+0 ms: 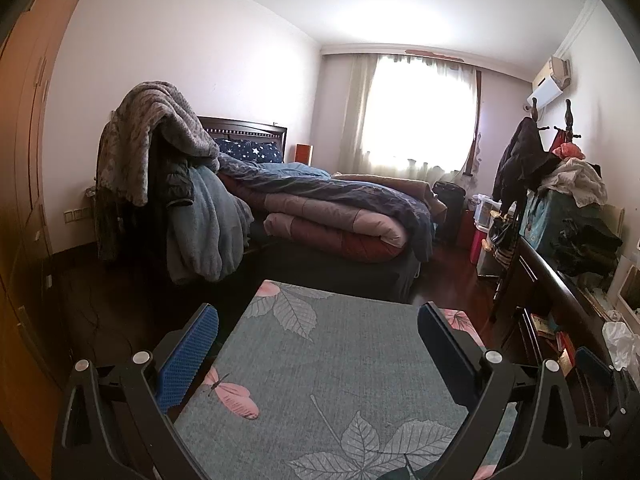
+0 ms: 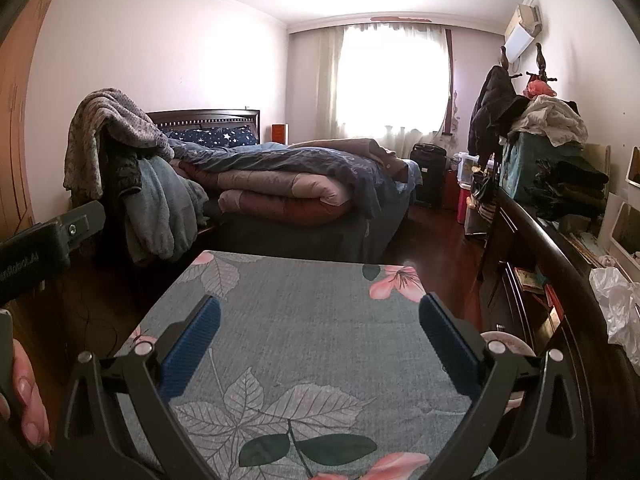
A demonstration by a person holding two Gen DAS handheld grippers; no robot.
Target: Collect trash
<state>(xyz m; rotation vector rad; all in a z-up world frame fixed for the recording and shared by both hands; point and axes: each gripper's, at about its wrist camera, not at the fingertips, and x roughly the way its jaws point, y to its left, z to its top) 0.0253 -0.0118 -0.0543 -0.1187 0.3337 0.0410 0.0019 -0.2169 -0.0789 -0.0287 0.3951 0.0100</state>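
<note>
A crumpled white plastic bag [image 1: 622,344] [image 2: 614,304] lies on the dark sideboard at the far right of both views. My left gripper [image 1: 320,316] stands open over a grey-green floral tablecloth [image 1: 320,380], with nothing between its blue pads. The right gripper [image 2: 320,304] is likewise open and empty above the same cloth [image 2: 312,352], with the bag well off to its right. In the right wrist view, the left gripper's body [image 2: 40,248] shows at the left edge, held by a hand [image 2: 24,392]. Part of the right gripper [image 1: 592,364] shows low at the right of the left wrist view.
Beyond the table is a bed [image 2: 304,192] piled with quilts and a chair draped in blankets [image 1: 160,152]. A wooden wardrobe [image 1: 24,160] lines the left. The long dark sideboard [image 2: 560,264] carries clothes and boxes. A pink round object [image 2: 506,340] sits beside the table.
</note>
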